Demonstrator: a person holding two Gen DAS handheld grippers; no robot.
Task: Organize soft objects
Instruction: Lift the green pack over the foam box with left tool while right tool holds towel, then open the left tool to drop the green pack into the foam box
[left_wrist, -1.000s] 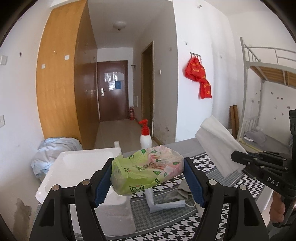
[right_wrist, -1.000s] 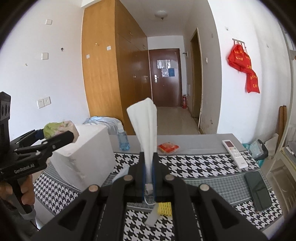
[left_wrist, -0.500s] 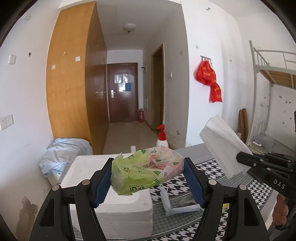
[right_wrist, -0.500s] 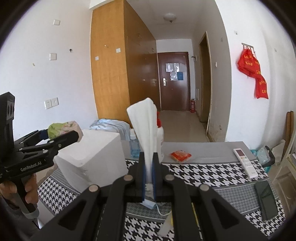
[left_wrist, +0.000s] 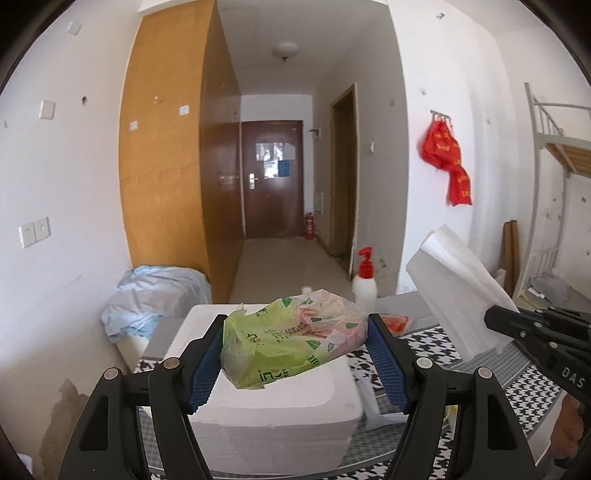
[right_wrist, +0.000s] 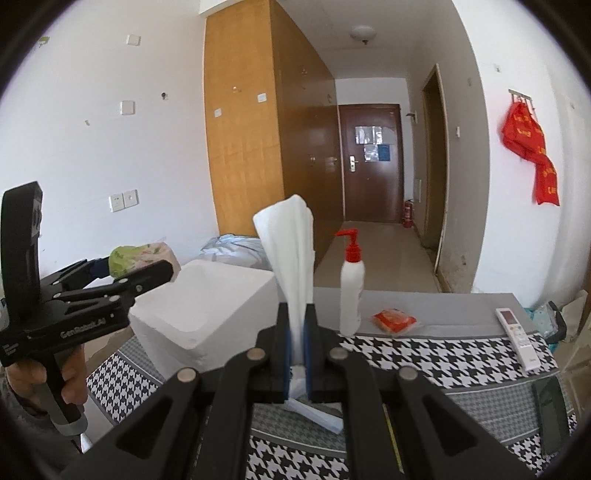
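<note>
The left hand-held gripper (left_wrist: 295, 354) pinches a green and pink tissue pack (left_wrist: 295, 345) across its ends between 2 blue pads (left_wrist: 205, 360), holding it in the air above the white foam box (left_wrist: 273, 413). In the right wrist view that same left hand-held gripper (right_wrist: 122, 273) shows to the left of the foam box (right_wrist: 199, 310), with the tissue pack (right_wrist: 142, 254) poking out between its fingers. The right hand-held gripper (right_wrist: 298, 339) is pressed together on a folded white tissue (right_wrist: 291, 251), which stands upright out of the narrow gap, to the right of the foam box and above the houndstooth-covered surface (right_wrist: 424, 354). Right of the foam box on that surface stand a white pump bottle (right_wrist: 351, 291) with a red top, a small orange packet (right_wrist: 393, 320), a white remote (right_wrist: 517, 338) and a dark phone (right_wrist: 550, 417). A blue bundle of cloth (left_wrist: 155, 295) lies behind the foam box to its left.
</note>
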